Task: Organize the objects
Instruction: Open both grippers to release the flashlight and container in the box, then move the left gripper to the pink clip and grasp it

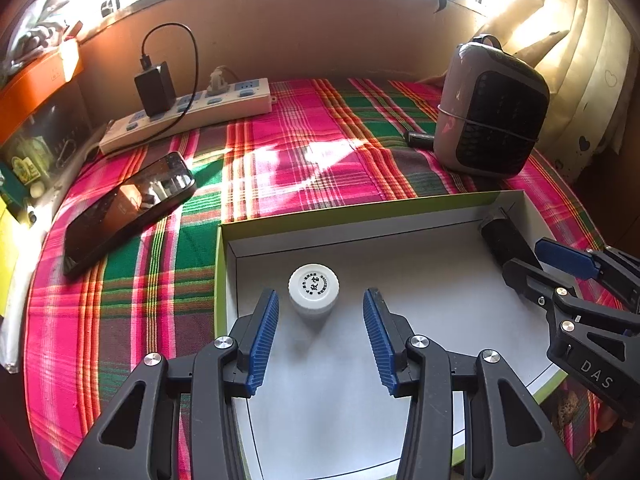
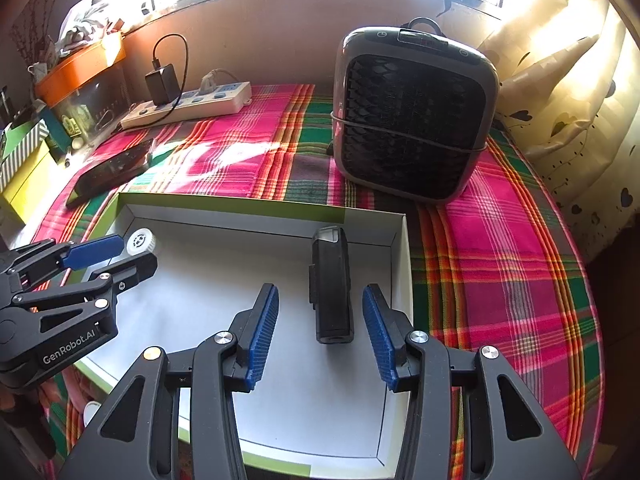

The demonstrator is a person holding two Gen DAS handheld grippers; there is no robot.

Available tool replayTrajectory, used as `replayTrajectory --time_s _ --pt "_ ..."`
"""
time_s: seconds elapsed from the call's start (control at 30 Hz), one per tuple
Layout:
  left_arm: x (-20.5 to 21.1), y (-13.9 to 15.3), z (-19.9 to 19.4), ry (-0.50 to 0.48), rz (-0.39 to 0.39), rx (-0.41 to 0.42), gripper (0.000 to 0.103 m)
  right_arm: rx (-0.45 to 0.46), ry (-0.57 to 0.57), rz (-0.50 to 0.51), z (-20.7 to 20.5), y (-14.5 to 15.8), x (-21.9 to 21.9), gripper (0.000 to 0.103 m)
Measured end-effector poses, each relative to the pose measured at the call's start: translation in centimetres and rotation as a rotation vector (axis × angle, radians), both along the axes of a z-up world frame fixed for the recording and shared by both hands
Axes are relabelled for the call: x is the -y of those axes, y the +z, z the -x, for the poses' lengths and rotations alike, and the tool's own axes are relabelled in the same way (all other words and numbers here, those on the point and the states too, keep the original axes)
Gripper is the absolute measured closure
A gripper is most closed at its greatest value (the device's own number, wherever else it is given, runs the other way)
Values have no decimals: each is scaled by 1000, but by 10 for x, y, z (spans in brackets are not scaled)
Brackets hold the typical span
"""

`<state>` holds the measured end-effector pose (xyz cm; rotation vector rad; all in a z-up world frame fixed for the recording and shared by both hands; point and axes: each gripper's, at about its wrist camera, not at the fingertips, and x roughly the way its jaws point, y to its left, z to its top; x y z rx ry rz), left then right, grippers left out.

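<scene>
Release step: left gripper (image 1: 320, 336) spread, white bottle (image 1: 313, 290) free in box (image 1: 400, 208) near left wall; right gripper (image 2: 320, 332) spread, black device (image 2: 332, 284) free near right wall; next, lift both clear

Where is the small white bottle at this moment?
The white bottle stands upright inside the shallow box, near its left wall in the left wrist view, between the open pads of the left gripper, untouched.

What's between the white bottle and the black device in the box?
Only bare box floor between white bottle and black device, right wrist view.
</scene>
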<state>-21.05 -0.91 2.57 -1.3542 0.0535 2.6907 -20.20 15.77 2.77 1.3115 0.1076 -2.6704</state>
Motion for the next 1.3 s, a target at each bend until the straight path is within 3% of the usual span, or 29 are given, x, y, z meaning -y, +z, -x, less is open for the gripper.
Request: replayTrajectory --time_s 0.57,1.3 --pt "9 24 -57 21 39 -111 60 -65 -17 43 -48 14 -7 58" --pt "37 17 -119 50 -46 -104 60 -136 -31 49 -113 20 -24 58"
